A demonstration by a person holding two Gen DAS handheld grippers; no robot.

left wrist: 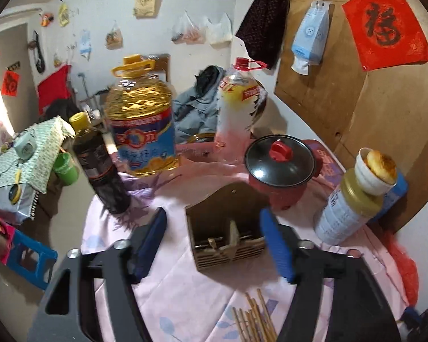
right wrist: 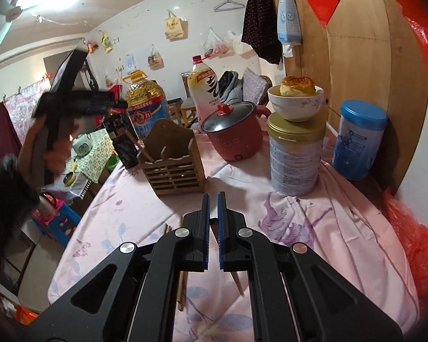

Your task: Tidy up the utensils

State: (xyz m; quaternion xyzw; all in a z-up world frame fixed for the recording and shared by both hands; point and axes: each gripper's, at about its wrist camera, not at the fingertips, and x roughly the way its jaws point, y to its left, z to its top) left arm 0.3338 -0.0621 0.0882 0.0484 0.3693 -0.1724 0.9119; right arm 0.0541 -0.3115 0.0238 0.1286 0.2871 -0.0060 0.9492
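Observation:
A wooden slatted utensil holder [left wrist: 226, 236] [right wrist: 172, 162] stands on the pink tablecloth. A chopstick [right wrist: 139, 146] leans in its left compartment. Several wooden chopsticks [left wrist: 254, 317] lie loose on the cloth near the front edge. My left gripper [left wrist: 214, 222] is open and empty, held above the holder; it also shows in the right wrist view [right wrist: 111, 105], raised at the left. My right gripper [right wrist: 213, 199] is nearly shut with a thin gap, low over the cloth; chopsticks [right wrist: 182, 287] lie under its body.
Behind the holder stand a dark sauce bottle [left wrist: 100, 159], a big oil jug [left wrist: 141, 119], a drink bottle [left wrist: 236, 99] and a red pot with a lid [left wrist: 279, 168]. A tin [right wrist: 295, 154] bearing a bowl [right wrist: 295, 104] and a blue can [right wrist: 359, 139] stand right.

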